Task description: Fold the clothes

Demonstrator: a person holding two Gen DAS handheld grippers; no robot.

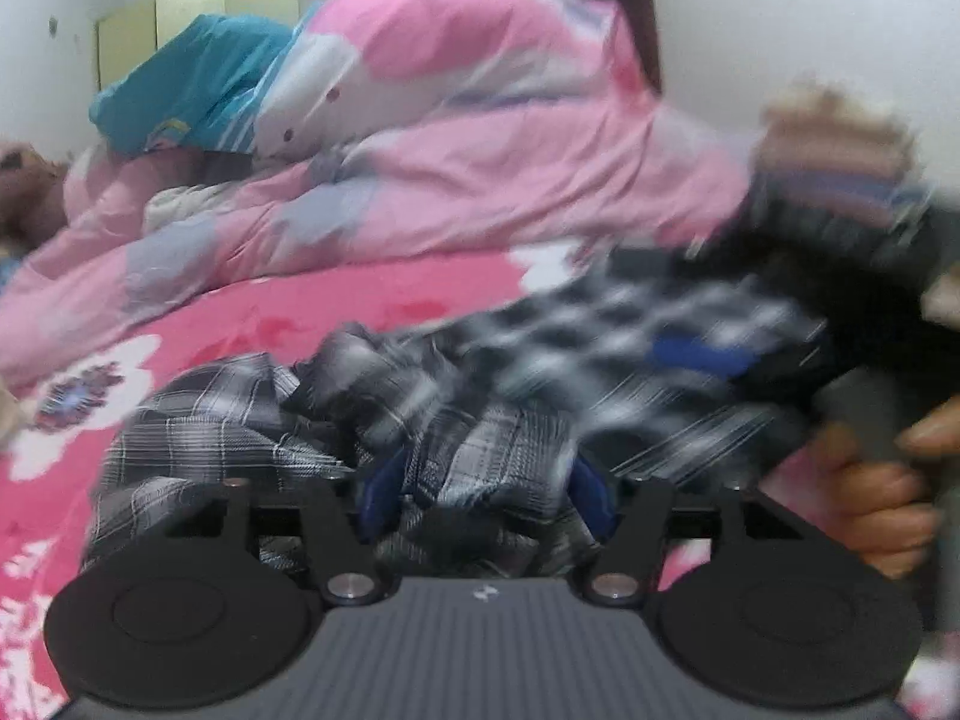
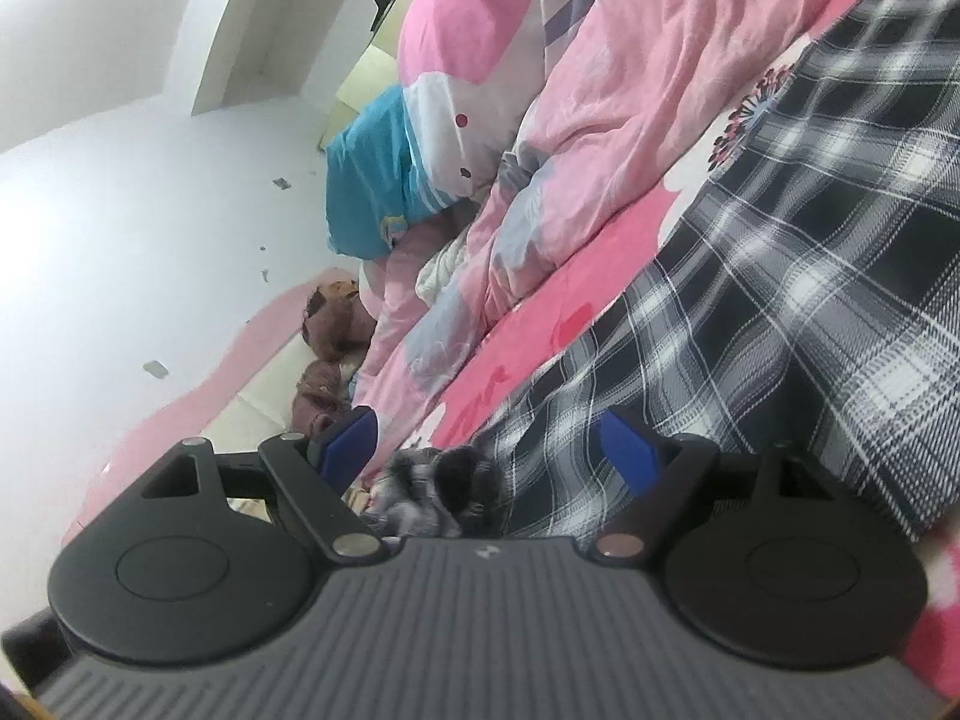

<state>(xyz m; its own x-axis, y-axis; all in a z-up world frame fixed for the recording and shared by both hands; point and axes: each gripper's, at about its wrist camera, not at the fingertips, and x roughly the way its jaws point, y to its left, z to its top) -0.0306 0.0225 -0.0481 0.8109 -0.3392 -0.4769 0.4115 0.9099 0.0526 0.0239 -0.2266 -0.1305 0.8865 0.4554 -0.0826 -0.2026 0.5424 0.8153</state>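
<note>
Plaid shirt point(image 1: 336, 420) bunches mid-frame between the left gripper point(image 1: 483, 489)'s half-open jaws, unpinched; right gripper point(image 2: 492, 447) wide open, holding nothing.

A bedroom in a home. A bed point(image 1: 312, 312) fills most of both views, spread with a bright pink flowered sheet point(image 2: 528, 336). A rumpled pale pink quilt point(image 1: 480, 180) is heaped along it at twelve o'clock in the left wrist view, with a turquoise pillow point(image 1: 192, 90) lying against the heap at ten o'clock. A brown plush toy point(image 2: 336, 318) lies at the bed's far end. Plain white walls point(image 2: 120, 210) and pale yellow cupboard doors point(image 1: 180, 12) stand behind.
</note>
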